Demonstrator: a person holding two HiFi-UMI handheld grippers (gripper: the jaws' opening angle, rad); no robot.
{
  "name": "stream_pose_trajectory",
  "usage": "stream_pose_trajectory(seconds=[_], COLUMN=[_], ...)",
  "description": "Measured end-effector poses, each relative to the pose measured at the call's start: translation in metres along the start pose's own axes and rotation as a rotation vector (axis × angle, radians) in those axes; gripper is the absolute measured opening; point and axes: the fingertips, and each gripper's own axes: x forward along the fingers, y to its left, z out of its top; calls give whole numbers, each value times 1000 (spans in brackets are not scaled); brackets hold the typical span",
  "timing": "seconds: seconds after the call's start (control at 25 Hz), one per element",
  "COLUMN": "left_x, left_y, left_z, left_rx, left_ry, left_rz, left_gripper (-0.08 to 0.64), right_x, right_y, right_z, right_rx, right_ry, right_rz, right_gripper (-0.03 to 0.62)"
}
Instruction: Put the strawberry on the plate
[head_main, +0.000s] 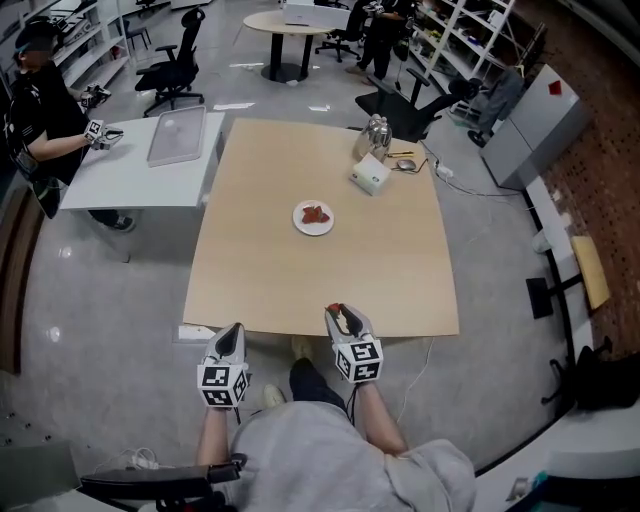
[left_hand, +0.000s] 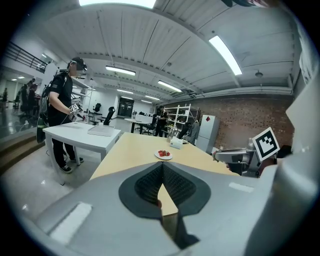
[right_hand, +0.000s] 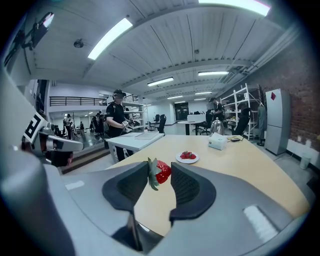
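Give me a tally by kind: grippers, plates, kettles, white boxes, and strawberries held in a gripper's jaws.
grippers: 2 (left gripper, right gripper)
plate: 1
kettle: 1
white box: 1
strawberry held in the right gripper's jaws: 1
total: 6

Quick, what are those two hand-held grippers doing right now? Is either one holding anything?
Left hand-held gripper: closed, nothing in it.
Right hand-held gripper: closed on a red strawberry with green leaves.
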Motion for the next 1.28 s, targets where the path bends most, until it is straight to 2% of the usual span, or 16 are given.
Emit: stream_pose_trajectory(seconds=[0.36, 0.76, 1.28], left_x=[43, 86, 117], left_y=[0, -9, 3], left_z=[14, 16, 21], left_rx=[-16, -28, -38], left_ry=[6, 36, 86], left_rz=[34, 24, 39], left_gripper=[20, 20, 20], right_x=[36, 71, 123], right_y=[-34, -66, -88], right_z=[12, 20, 24], right_rx=[-18, -16, -11], right_ry=[18, 34, 64], right_rz=[36, 50, 67], right_gripper=[149, 149, 149])
